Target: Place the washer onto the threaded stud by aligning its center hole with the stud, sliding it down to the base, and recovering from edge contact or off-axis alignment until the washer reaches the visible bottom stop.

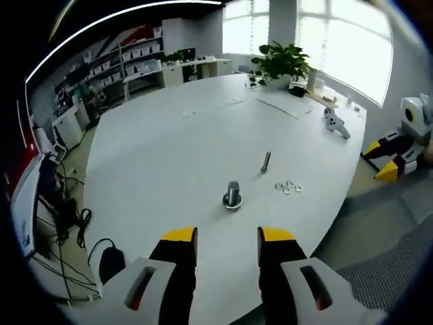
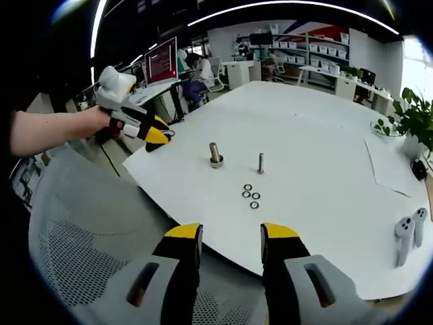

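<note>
Left gripper [image 1: 226, 238]: jaws apart, empty, held off the white table's [image 1: 169, 149] near edge. Right gripper [image 2: 230, 237]: jaws apart, empty, off the adjacent edge. Four washers [image 2: 251, 195] lie clustered near that edge, just beside the thin threaded stud [image 2: 260, 162]; a thicker stud [image 2: 215, 154] stands nearby.

white table [image 1: 169, 149], stud [image 1: 233, 195], bolt [image 1: 266, 161], washers [image 1: 288, 186]

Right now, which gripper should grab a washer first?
Probably the right gripper: the washers lie just ahead of its open jaws. The left gripper faces the threaded stud, washers off to its side.
</note>
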`<state>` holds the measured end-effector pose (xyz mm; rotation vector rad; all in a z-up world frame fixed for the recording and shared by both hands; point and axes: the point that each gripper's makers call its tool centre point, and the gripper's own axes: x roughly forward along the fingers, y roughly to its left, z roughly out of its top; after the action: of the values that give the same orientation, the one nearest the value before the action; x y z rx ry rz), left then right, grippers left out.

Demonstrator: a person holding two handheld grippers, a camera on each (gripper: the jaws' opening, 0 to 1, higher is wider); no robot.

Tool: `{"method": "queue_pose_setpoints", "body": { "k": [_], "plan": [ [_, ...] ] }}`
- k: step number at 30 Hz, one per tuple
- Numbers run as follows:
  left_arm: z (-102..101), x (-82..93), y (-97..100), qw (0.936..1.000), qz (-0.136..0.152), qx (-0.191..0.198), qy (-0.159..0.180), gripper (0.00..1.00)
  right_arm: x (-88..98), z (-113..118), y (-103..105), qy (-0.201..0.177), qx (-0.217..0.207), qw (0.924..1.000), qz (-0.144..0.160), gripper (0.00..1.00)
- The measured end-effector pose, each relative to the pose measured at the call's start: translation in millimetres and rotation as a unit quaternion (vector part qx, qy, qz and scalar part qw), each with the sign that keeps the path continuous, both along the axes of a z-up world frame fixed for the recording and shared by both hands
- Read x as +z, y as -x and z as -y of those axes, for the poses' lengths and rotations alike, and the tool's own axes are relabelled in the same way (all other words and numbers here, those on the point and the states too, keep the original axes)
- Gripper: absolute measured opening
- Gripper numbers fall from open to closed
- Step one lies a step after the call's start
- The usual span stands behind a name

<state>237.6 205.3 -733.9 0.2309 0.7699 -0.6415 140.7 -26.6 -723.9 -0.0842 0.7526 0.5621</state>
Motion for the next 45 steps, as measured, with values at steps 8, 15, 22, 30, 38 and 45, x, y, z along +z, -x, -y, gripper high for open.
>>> {"method": "queue_pose_setpoints", "body": {
  "k": [8,15,22,30,38,45],
  "plan": [
    [-18,12.7,13.9,0.9996,0.013,0.014,0.02,0.34,0.4,-2,-1,-0.001,0.006,1.0,0.001,0.37],
    [-22,25.0,30.2,0.9992,0.038,-0.001,0.016,0.35,0.7,-4,0,-0.01,0.006,0.9999,-0.003,0.37],
    [-24,38.4,34.7,0.9984,0.038,0.011,0.041,0.35,-1.1,-6,1,-0.006,0.01,0.9999,-0.008,0.37],
    [-28,42.6,48.5,0.9977,0.037,0.02,0.053,0.36,-1.6,-7,2,-0.007,0.015,0.9998,-0.009,0.37],
    [-27,40.4,59.0,0.9977,0.038,0.023,0.051,0.35,-1.8,-9,2,-0.011,0.019,0.9997,-0.012,0.37],
    [-31,34.1,60.3,0.9978,0.04,0.034,0.039,0.34,-4.6,-11,4,-0.006,0.028,0.9994,-0.018,0.37]
  ]
}}
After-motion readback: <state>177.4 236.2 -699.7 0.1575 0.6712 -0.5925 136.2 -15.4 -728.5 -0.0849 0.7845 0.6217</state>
